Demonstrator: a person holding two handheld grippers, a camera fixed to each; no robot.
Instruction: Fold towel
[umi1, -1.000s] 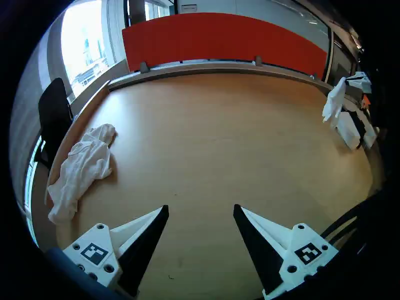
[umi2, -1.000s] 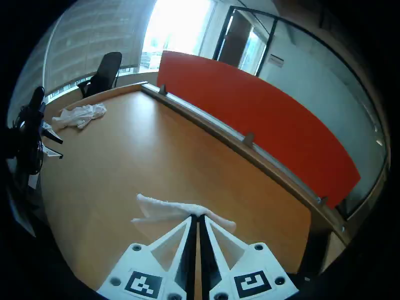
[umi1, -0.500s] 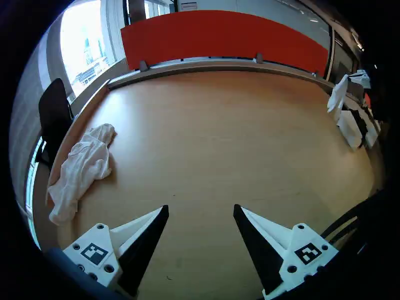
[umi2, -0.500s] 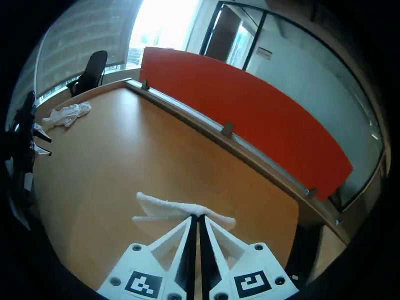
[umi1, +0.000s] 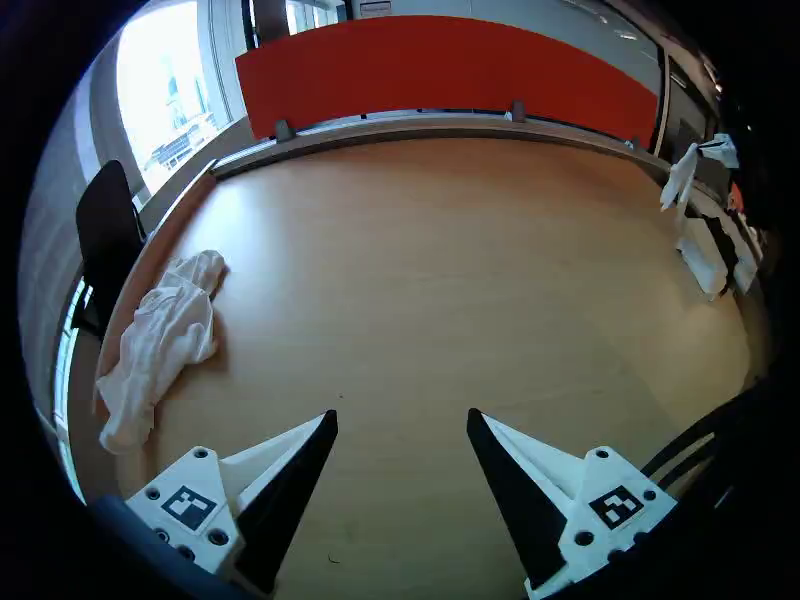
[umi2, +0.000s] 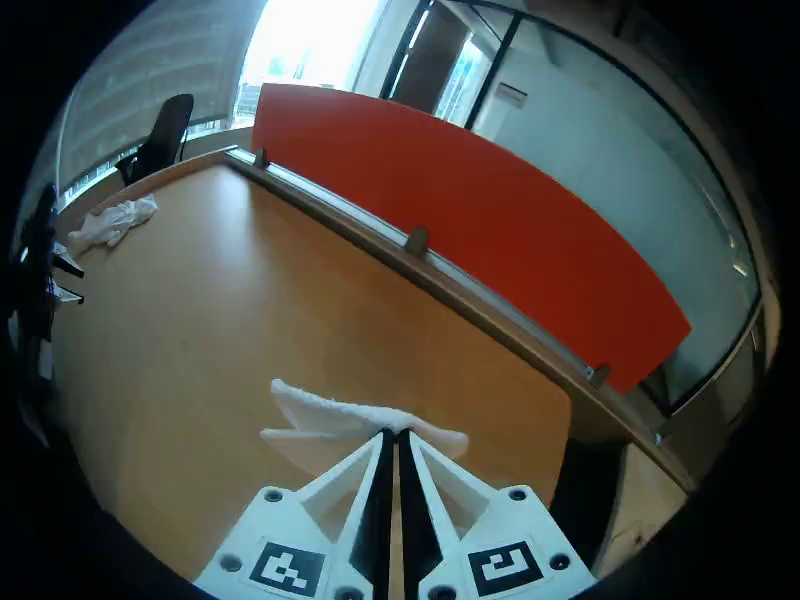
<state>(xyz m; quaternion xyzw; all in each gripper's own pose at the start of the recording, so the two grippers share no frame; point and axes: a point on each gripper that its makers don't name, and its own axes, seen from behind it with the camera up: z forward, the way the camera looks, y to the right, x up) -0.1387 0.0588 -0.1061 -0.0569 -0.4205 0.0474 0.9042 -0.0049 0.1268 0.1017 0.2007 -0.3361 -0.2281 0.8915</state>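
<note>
Right up close, the right gripper (umi2: 390, 436) has its fingers pressed together on a bunched edge of the towel (umi2: 340, 412), white and fluffy, flaring sideways just past the tips. A pinch like that looks meant to carry it clear so it can be spread flat. The left gripper (umi1: 400, 445) hovers with fingers wide apart over the bare table (umi1: 430, 280), smooth pale wood, likely ready for a second corner. Far left, a crumpled cloth (umi1: 160, 340) lies in a soft heap near the table's edge, a black chair (umi1: 105, 225) beyond it, and a flat red screen (umi1: 450, 75) along the far side.
</note>
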